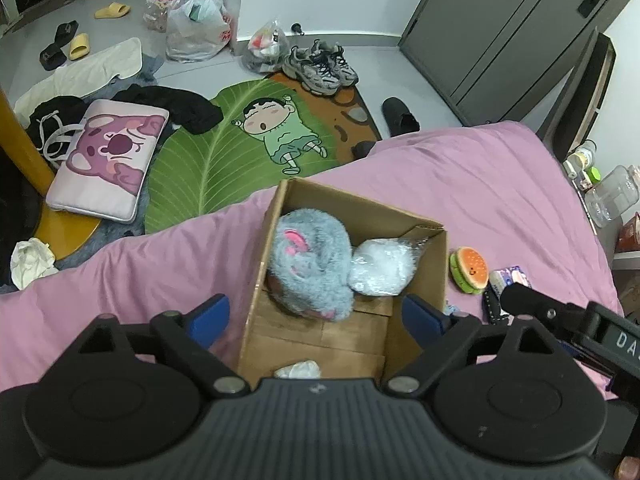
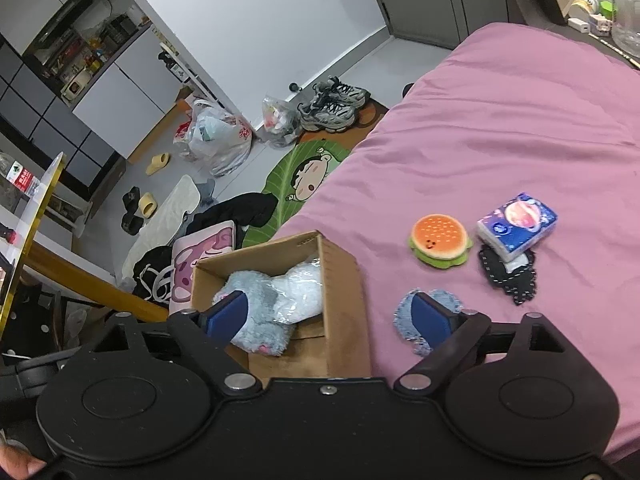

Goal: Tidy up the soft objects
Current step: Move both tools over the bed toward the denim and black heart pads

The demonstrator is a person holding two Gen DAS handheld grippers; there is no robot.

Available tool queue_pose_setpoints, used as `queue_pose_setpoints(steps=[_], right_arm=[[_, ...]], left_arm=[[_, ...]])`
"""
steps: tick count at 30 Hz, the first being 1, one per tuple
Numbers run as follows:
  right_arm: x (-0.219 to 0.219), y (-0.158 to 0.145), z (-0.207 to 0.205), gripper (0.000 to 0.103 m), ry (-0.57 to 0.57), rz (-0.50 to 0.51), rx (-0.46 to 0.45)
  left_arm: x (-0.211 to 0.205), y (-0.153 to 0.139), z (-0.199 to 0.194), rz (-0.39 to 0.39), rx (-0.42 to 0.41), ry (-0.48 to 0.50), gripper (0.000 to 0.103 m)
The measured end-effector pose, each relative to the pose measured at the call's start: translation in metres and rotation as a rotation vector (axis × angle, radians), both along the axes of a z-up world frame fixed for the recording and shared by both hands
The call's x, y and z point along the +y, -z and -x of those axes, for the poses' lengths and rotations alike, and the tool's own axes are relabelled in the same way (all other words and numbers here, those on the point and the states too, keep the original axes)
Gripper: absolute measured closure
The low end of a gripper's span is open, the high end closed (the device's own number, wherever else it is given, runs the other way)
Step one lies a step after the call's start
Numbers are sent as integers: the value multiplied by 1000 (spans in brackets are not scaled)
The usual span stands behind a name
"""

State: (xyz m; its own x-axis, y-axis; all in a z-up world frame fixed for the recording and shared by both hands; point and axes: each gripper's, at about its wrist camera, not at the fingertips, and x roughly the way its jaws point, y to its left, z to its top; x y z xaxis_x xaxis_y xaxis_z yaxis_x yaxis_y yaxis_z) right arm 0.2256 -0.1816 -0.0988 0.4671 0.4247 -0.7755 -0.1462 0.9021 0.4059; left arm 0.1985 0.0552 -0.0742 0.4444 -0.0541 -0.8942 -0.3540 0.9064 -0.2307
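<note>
An open cardboard box (image 1: 424, 264) (image 2: 344, 280) stands on the pink bed. Inside lie a grey plush with pink ears (image 1: 310, 264) (image 2: 256, 300) and a white soft item in clear plastic (image 1: 382, 266) (image 2: 304, 292). My left gripper (image 1: 316, 318) is open and empty above the box's near end. My right gripper (image 2: 330, 316) is open and empty, straddling the box's right wall. A burger plush (image 2: 440, 242) (image 1: 470, 270), a tissue pack (image 2: 518, 226) (image 1: 510, 278), a black knit piece (image 2: 510, 276) and a blue denim piece (image 2: 430, 314) lie on the bed right of the box.
The pink bedsheet (image 2: 500, 128) spreads to the right. On the floor lie a leaf rug (image 1: 224, 152), a pink cushion (image 1: 108, 160), black clothes (image 1: 180, 106), sneakers (image 1: 320, 66), slippers and plastic bags (image 1: 198, 24). A nightstand with jars (image 1: 608, 196) stands at the right.
</note>
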Motion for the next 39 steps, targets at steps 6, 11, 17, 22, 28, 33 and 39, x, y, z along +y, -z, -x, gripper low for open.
queue_pose_setpoints(steps=[6,11,17,22,28,33,39], right_arm=[[-21,-1,5,6,25,-2,-6],[-38,1,8,5,52,-8,-4],[-56,4,7,5,76,-16,1],[-70,9,5,4,91,-23,5],[-91,14,2,4,116,-35,9],[-110,19,0,5,139,-47,16],[-129,28,-4,10,150,-65,29]], left_arm=[[-17,-3,-2,0,-5,24,10],[-30,-6,-5,-13,-10,38,9],[-44,-10,-8,-27,-17,40,9],[-54,-14,-11,-43,-22,48,9],[-75,-19,-19,-54,-36,85,9],[-96,-20,-28,-62,-39,117,9],[-119,-17,-38,-69,-36,149,9]])
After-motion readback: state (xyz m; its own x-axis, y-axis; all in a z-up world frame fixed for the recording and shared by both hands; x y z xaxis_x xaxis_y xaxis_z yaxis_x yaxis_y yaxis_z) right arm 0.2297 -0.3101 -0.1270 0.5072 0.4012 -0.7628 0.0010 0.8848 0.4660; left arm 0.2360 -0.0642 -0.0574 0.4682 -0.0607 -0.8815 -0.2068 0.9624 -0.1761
